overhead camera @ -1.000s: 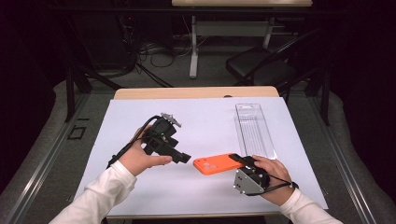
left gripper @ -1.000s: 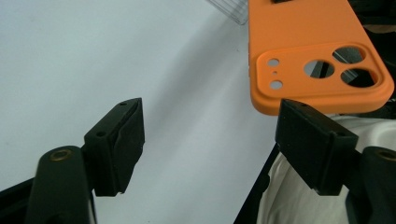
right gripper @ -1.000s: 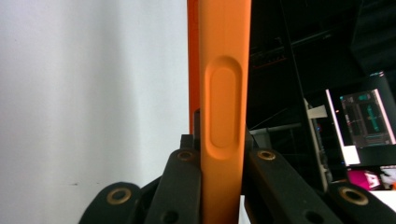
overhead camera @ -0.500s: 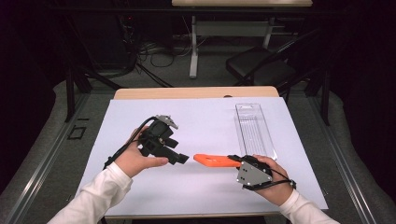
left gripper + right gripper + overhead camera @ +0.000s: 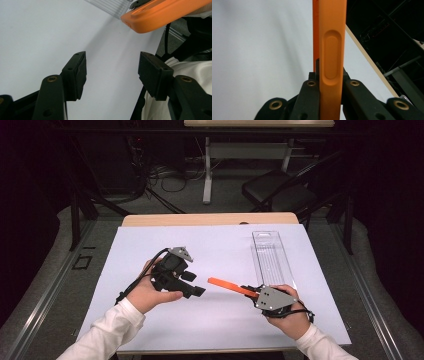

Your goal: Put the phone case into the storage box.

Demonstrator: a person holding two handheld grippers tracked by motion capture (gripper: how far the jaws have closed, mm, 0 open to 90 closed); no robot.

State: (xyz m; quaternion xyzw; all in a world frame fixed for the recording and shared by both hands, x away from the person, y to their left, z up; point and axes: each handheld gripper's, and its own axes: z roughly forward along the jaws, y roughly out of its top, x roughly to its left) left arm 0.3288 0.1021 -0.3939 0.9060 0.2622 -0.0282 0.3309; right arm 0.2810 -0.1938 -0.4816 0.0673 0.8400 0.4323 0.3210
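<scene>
A lab-style recording workspace, dark beyond the table.

A white sheet [image 5: 150,245] covers the table up to its wooden far edge [image 5: 210,219]; behind it stand cable bundles [image 5: 160,172], a black chair [image 5: 280,192] and another desk's white leg [image 5: 207,175].

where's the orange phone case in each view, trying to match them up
High view: the orange phone case is at centre right, edge-on, pinched by the right gripper.
Left gripper view: its end sits at the top right, above the open jaws.
Right gripper view: it rises up the middle, clamped between the jaws.
Shared landmark: the white table cover, also seen at and.
</scene>
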